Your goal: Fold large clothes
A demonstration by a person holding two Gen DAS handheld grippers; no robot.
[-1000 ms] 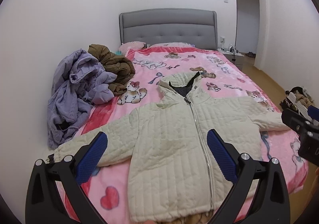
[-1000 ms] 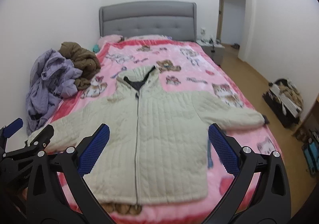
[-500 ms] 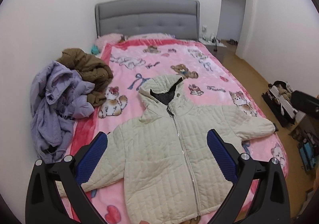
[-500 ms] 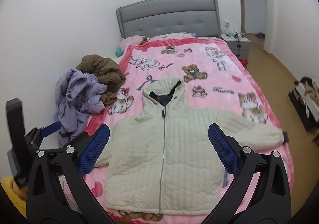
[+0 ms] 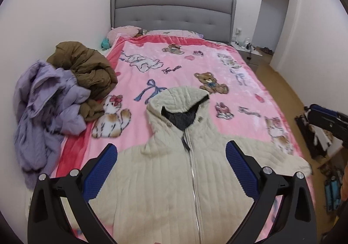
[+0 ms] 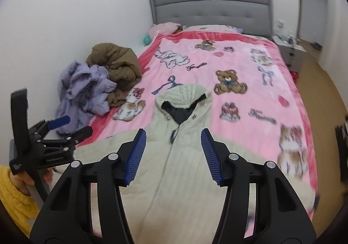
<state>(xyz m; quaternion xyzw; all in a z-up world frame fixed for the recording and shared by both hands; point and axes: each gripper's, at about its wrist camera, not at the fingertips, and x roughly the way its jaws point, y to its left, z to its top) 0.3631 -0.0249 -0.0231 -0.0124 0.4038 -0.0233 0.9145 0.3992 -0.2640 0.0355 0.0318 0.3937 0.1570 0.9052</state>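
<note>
A cream quilted hooded jacket (image 5: 174, 189) (image 6: 174, 178) lies flat and zipped on the pink cartoon blanket (image 5: 174, 70), hood (image 5: 180, 96) toward the headboard. My left gripper (image 5: 170, 152) hovers over its chest, open wide with nothing between the blue pads. It also shows at the left edge of the right wrist view as the left gripper (image 6: 58, 128), held by a hand in a yellow sleeve (image 6: 13, 196). My right gripper (image 6: 173, 135) hangs above the jacket's collar; its jaws are closing, about half apart, with nothing pinched. The right gripper (image 5: 326, 115) peeks in at the right edge of the left wrist view.
A purple jacket (image 5: 43, 113) and a brown jacket (image 5: 87, 65) are heaped at the bed's left side by the wall. A grey headboard (image 5: 174, 11) stands behind, with a nightstand (image 5: 250, 52), a doorway and floor clutter (image 5: 315, 135) on the right.
Both views have swung and shifted until the hood sits between the fingers. The right gripper's jaws have narrowed from wide to about half. The left jaws stay wide.
</note>
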